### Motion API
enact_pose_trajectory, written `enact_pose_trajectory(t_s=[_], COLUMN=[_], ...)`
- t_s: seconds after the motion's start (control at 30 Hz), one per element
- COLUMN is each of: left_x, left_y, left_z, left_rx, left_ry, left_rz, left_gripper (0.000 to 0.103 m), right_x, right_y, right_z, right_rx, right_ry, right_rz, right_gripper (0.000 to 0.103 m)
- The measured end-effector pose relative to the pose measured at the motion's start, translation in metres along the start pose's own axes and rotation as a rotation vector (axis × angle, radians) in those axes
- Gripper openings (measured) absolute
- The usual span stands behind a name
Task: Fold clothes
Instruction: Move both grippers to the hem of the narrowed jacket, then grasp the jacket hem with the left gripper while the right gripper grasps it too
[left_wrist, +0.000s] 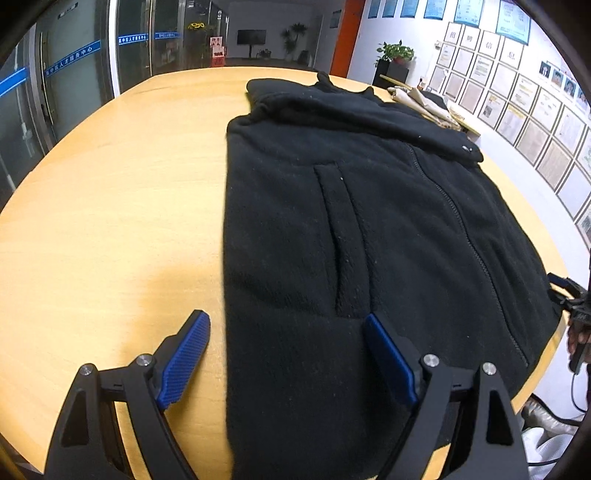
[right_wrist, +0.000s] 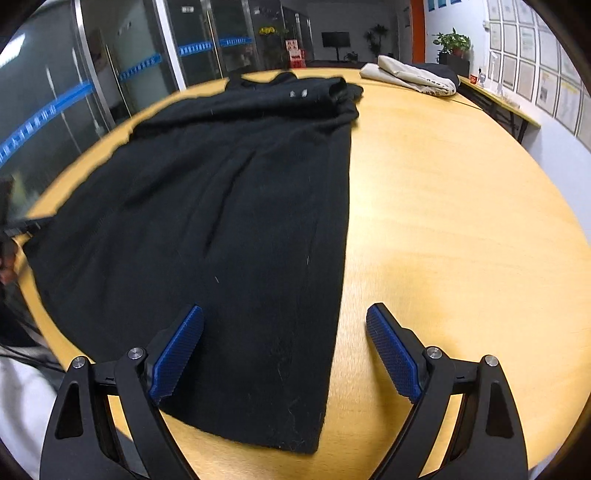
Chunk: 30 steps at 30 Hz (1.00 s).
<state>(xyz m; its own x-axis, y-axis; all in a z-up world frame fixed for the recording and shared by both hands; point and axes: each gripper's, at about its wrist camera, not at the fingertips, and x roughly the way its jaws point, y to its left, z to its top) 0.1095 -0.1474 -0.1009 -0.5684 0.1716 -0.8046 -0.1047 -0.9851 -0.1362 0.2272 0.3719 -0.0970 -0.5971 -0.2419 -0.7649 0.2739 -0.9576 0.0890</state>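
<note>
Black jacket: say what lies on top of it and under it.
One sleeve lies folded across the top of the jacket. Under it is the wooden table. The table below the fabric is covered, so anything there cannot be seen.

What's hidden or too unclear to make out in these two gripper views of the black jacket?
- Left wrist view: the black jacket's near hem runs out of the bottom edge between the open left tool.
- Right wrist view: the jacket's left edge is motion-blurred; the right tool is open.
- Both views: wall notices too small to read.
- Folded clothes at the far table edge: type unclear.
</note>
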Motion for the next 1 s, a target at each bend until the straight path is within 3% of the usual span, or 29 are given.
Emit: enact_pose_trajectory(t_s=[0.27, 0.43, 0.47, 0.53, 0.57, 0.6, 0.67, 0.83, 1.0], left_x=[-0.003, -0.007, -0.008, -0.011, -0.013, -0.014, -0.018, -0.046, -0.083], left_y=[0.004, 0.000, -0.002, -0.007, -0.007, -0.005, 0.000, 0.005, 0.002], left_z=[-0.004, -0.008, -0.009, -0.012, -0.014, -0.015, -0.019, -0.045, -0.064], left_rx=[-0.007, -0.006, -0.005, -0.002, 0.000, -0.007, -0.036, -0.041, -0.058], left_ry=[0.027, 0.056, 0.065, 0.080, 0.086, 0.092, 0.108, 0.143, 0.135], left_rz=[-0.012, -0.062, -0.081, -0.112, -0.108, -0.109, -0.131, -0.178, -0.258], left_gripper=[0.097, 0.095, 0.091, 0.071, 0.052, 0.041, 0.026, 0.017, 0.015], right_x=[-0.001, 0.002, 0.002, 0.001, 0.001, 0.000, -0.002, -0.028, -0.076], right_y=[0.008, 0.011, 0.012, 0.016, 0.018, 0.019, 0.020, 0.030, 0.037], right_z=[-0.006, 0.002, 0.003, 0.003, 0.004, 0.004, 0.002, -0.017, -0.032], right_rx=[0.004, -0.005, -0.009, -0.021, -0.027, -0.030, -0.028, -0.044, 0.002], right_ry=[-0.031, -0.013, -0.009, 0.002, 0.007, 0.013, 0.031, 0.087, 0.045], right_rz=[-0.031, -0.006, 0.001, 0.019, 0.028, 0.037, 0.053, 0.164, 0.290], right_gripper=[0.090, 0.075, 0.069, 0.057, 0.044, 0.028, 0.018, 0.011, 0.010])
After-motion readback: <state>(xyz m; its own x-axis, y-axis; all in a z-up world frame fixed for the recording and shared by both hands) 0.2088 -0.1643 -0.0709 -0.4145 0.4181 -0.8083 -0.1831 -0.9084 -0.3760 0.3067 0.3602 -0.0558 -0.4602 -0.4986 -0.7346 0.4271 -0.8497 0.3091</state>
